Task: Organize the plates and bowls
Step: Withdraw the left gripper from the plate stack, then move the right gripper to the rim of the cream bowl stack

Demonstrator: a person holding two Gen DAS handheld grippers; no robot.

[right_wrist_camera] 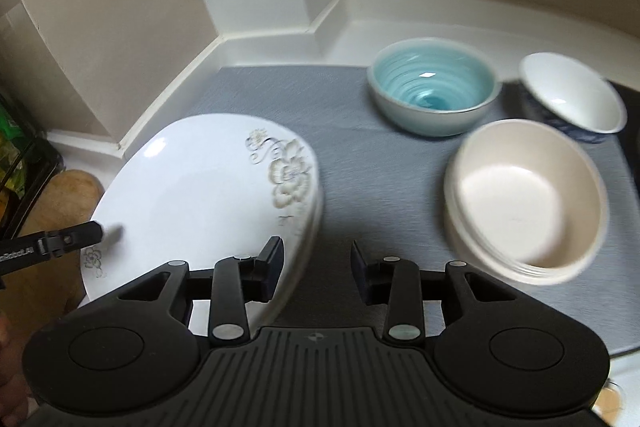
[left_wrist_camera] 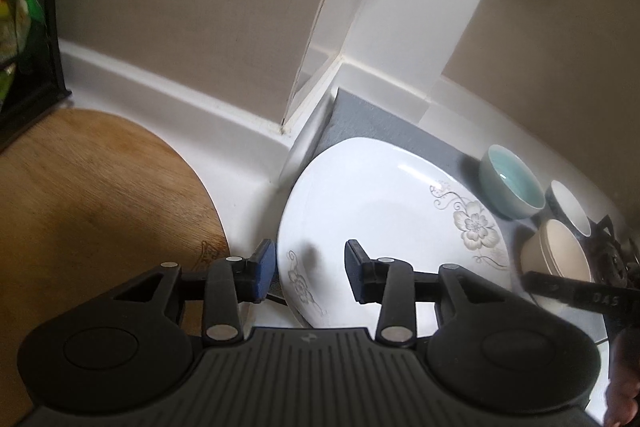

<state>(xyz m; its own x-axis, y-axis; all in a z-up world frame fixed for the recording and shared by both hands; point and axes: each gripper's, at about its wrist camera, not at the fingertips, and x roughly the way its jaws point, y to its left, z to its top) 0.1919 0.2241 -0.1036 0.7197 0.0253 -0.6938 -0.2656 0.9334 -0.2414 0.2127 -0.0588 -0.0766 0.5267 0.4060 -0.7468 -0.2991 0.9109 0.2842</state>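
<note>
Surface (right_wrist_camera: 360, 39) first: a white kitchen surface in a corner, with a grey mat (right_wrist_camera: 352, 147) spread over it, and on that mat everything I have to sort. Largest is the white floral plate (right_wrist_camera: 192, 187), which looks like the top of a small stack judging by the layered rims on its right edge; it sits at the left end of the mat, near the wall corner. A wooden board (left_wrist_camera: 100, 207) lies on the surface just beyond its left edge. Next come the bowls, grouped at the mat's right end: the cream bowl (right_wrist_camera: 528, 203), apparently nested in another, nearest me, the blue bowl (right_wrist_camera: 434, 91) behind it, and the small white bowl with a blue outside (right_wrist_camera: 572, 99) furthest right.

I judge the plates to be settled and the bowls next. To do that well, I would bring one jaw inside a bowl's rim and one outside, close firmly, lift straight, and lower it centred into the larger one.

My left hand-held gripper (left_wrist_camera: 310, 273) hangs above the plate's near left rim, jaws partly apart, pinching nothing. My right hand-held gripper (right_wrist_camera: 316, 267) is likewise partly apart and empty, above the mat beside the plate's right edge.
</note>
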